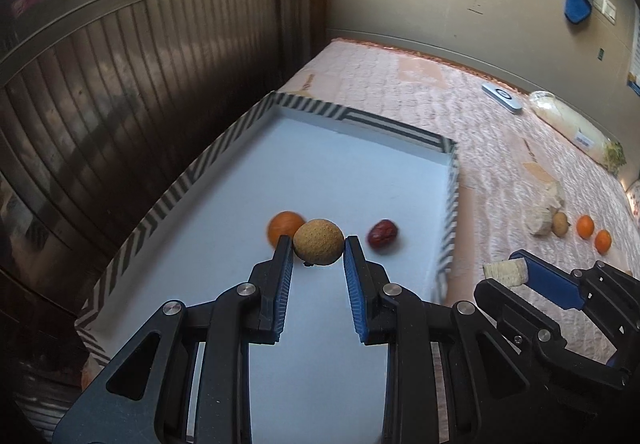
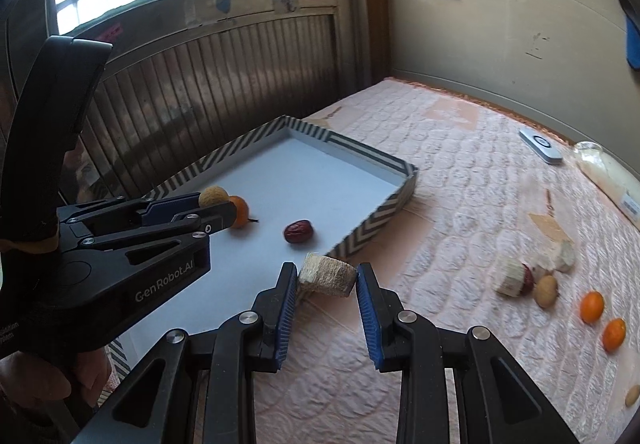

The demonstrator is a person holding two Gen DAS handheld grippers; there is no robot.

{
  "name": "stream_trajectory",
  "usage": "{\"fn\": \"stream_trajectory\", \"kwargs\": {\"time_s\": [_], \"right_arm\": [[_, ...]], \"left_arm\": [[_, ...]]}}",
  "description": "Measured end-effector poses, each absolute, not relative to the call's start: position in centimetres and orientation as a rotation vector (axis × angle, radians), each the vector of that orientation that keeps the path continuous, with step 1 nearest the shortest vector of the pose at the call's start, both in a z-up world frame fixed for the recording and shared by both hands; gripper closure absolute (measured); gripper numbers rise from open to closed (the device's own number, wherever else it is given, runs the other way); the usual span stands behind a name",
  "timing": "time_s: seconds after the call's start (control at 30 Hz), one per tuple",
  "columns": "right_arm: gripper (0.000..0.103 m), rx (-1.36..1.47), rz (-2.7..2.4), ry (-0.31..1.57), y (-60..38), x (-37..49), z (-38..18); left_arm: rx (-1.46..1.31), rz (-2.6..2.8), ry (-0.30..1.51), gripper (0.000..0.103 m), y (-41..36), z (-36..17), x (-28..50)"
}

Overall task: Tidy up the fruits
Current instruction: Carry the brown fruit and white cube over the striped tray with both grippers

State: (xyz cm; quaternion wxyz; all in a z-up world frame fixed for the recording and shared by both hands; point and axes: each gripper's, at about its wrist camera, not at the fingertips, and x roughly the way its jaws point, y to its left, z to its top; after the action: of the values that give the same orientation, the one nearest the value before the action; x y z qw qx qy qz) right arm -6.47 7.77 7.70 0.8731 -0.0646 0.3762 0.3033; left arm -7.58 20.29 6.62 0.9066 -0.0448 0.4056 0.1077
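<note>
Quilted bed [image 2: 460,204] carries striped tray [image 2: 372,236]; inside it lie an orange [image 1: 282,226] and red date [image 1: 383,235]. Left gripper [image 1: 318,248] fingers clench a tan round fruit [image 1: 318,246] over the tray. Right gripper [image 2: 326,280] fingers clench a pale fibrous chunk [image 2: 328,278] just beside the tray's edge.

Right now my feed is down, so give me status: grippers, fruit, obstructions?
Left gripper shut on tan round fruit, over the tray. Right gripper shut on pale cut chunk, short of the tray. Nothing blocking.

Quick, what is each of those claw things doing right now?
Left gripper: jaws closed on a rough tan round fruit.
Right gripper: jaws closed on a pale fibrous chunk.
</note>
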Motion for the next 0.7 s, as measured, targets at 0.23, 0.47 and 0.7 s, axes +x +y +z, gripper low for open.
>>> {"fn": "stream_trajectory", "kwargs": {"time_s": [0.23, 0.47, 0.7], "right_arm": [[0.074, -0.171, 0.706, 0.812, 11.0, -5.7, 6.7], [0.074, -0.236, 0.772, 0.842, 14.3, -5.1, 5.6], [0.074, -0.265, 0.802, 0.884, 16.0, -4.5, 4.0]], "left_arm": [[-0.131, 0.271, 0.878, 0.078, 23.2, 5.4, -7.9], [-0.156, 0.287, 0.912, 0.078, 24.5, 4.4, -7.7], [-0.176, 0.289, 0.946, 0.078, 25.0, 3.7, -7.3]]}}
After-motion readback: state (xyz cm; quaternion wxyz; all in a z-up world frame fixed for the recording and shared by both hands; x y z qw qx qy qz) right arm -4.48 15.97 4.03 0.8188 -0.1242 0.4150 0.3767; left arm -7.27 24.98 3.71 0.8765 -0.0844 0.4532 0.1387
